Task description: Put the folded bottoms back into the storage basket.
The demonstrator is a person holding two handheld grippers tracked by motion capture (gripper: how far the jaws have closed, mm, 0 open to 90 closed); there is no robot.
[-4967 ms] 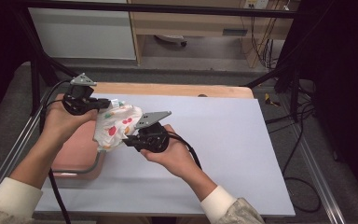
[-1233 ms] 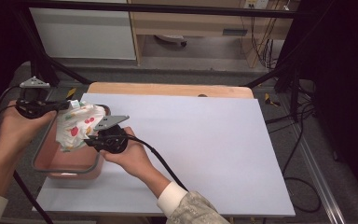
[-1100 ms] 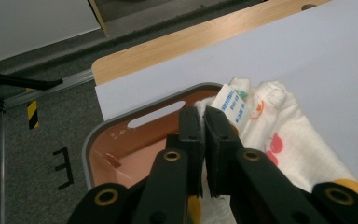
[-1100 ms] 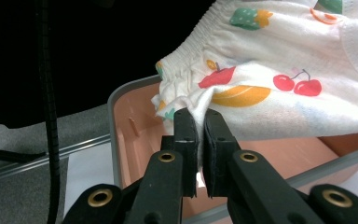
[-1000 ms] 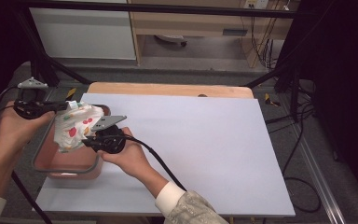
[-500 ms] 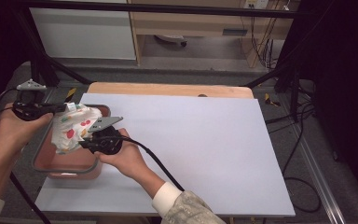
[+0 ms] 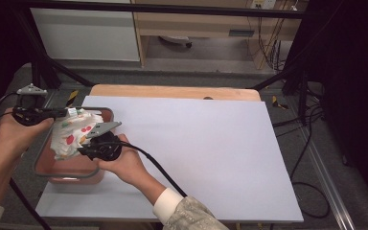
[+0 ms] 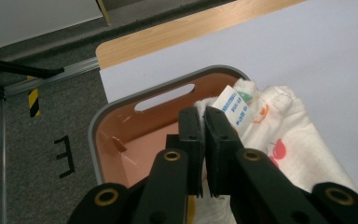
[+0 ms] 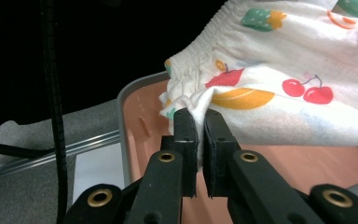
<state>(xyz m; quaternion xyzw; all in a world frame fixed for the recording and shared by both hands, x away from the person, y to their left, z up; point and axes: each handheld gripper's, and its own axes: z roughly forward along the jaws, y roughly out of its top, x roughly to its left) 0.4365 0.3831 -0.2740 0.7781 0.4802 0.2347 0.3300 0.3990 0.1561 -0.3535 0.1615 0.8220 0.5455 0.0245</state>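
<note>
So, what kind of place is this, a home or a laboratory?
Probably a laboratory or recording workspace, not a home. A black metal frame surrounds the wooden table covered with a pale sheet, loose black cables lie on the grey carpet floor, and yellow-black hazard tape marks the rail.

You had before you a rectangular table with a light wooden top showing as a strip along its far edge; a large pale lavender-white sheet covered almost all of that top, smooth and flat; near the far edge sat a small dark mark where sheet met wood; at your left, a salmon-pink plastic tub with a grey rim and a slot handle rested on the sheet's left edge, overhanging it slightly toward the floor side.
</note>
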